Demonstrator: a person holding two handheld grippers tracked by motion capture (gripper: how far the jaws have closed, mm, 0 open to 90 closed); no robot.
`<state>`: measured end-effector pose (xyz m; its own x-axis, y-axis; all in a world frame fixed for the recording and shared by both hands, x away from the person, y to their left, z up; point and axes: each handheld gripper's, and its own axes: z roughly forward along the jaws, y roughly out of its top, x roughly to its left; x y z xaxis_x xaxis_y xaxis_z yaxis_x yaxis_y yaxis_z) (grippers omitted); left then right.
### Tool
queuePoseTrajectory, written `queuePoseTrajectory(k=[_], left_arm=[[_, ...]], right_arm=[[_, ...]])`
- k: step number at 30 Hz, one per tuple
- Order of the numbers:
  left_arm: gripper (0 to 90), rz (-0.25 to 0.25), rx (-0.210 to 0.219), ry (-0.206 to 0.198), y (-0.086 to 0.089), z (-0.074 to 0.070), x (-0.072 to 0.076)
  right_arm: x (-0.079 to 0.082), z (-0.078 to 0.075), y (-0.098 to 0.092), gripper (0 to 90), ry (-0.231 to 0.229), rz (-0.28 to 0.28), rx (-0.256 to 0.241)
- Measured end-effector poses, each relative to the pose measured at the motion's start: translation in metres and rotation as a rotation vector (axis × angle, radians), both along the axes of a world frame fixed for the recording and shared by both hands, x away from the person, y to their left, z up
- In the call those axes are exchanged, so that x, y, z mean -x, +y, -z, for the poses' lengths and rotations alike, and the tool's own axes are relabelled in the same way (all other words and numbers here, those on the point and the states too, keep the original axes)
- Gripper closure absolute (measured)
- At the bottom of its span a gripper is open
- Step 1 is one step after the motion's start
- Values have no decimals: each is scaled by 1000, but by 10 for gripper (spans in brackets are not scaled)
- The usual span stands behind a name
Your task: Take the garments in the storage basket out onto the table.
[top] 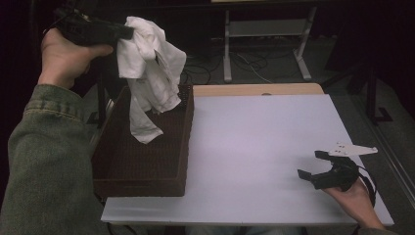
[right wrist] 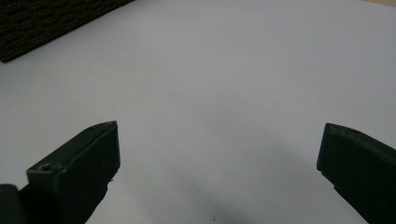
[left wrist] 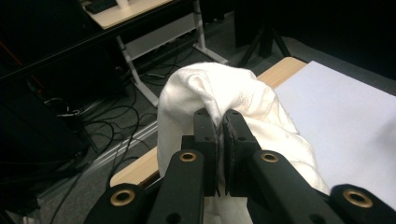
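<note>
**K:** While the left gripper is clamped on the crumpled white cotton cloth, the cloth hangs straight down over the far end of the dark brown woven rectangular basket. Long axis vertical, lowest tail just inside the basket. The left gripper view shows the jaws pinched tight on a fold.

**R:** Right gripper?

**K:** Jaws spread wide, holding nothing, resting low on the white tabletop well to the right of the basket. Left is the only one near the cloth.

**R:** Blind spots?

**K:** Can't tell whether the tail touches the basket floor. The basket's near left corner is hidden behind the green sleeve.
</note>
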<state>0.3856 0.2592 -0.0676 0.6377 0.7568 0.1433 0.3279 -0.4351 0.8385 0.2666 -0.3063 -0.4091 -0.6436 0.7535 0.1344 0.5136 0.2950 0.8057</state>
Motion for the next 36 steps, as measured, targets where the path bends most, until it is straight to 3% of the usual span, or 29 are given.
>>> queuePoseTrajectory(k=[10, 20, 36], left_arm=[[847, 58, 10, -11, -16, -12, 2], [847, 121, 28, -15, -45, -19, 0], [847, 255, 43, -26, -112, -22, -8]], right_arm=[[0, 0, 0, 0, -3, 0, -1], [1, -1, 0, 0, -4, -5, -6], [1, -2, -2, 0, -13, -12, -19]])
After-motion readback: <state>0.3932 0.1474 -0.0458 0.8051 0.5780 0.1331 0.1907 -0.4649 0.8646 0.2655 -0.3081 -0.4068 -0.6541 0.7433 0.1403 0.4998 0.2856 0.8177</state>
